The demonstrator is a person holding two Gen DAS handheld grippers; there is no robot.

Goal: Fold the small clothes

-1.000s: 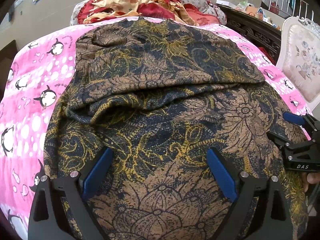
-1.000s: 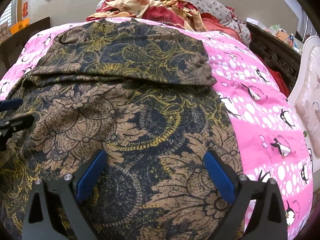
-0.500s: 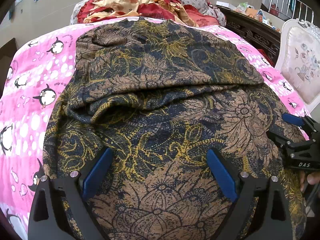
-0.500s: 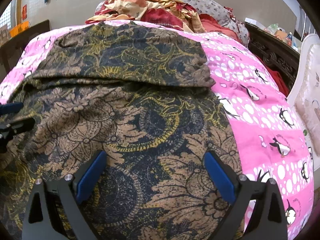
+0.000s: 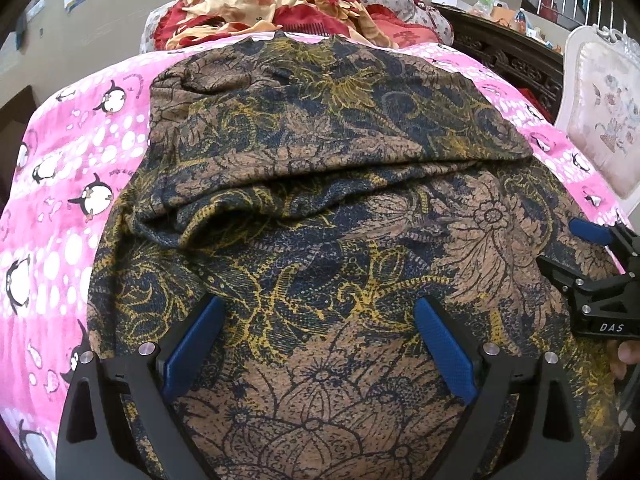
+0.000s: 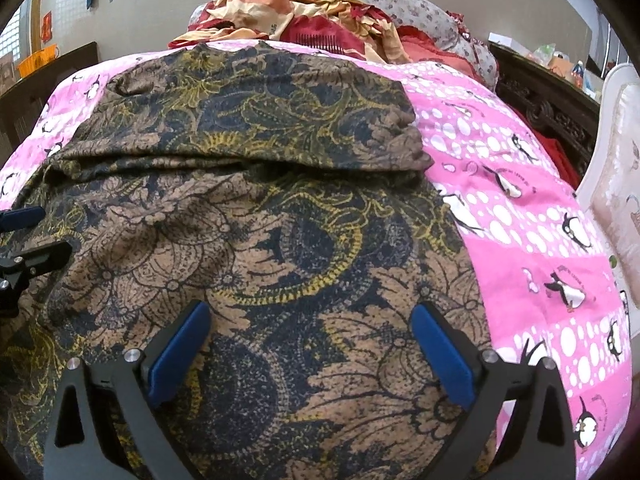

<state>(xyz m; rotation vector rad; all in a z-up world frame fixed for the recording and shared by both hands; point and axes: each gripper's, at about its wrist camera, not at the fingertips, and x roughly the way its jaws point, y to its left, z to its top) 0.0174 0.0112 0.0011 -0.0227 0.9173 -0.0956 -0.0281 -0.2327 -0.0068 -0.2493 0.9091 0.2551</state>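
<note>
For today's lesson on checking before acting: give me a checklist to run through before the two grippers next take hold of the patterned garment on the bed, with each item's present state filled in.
1. left gripper jaws spread wide, nothing between them: ok.
2. right gripper jaws spread wide, nothing held: ok.
3. brown and navy floral garment lies on the pink penguin sheet, far part already folded over toward the grippers: ok.
4. Folded flap lying smooth: not ok, a loose pocket gapes at its left end.
5. The two grippers apart from each other, side by side: ok.
6. Near hem within reach of the jaws: cannot tell, it is below both views.
</note>
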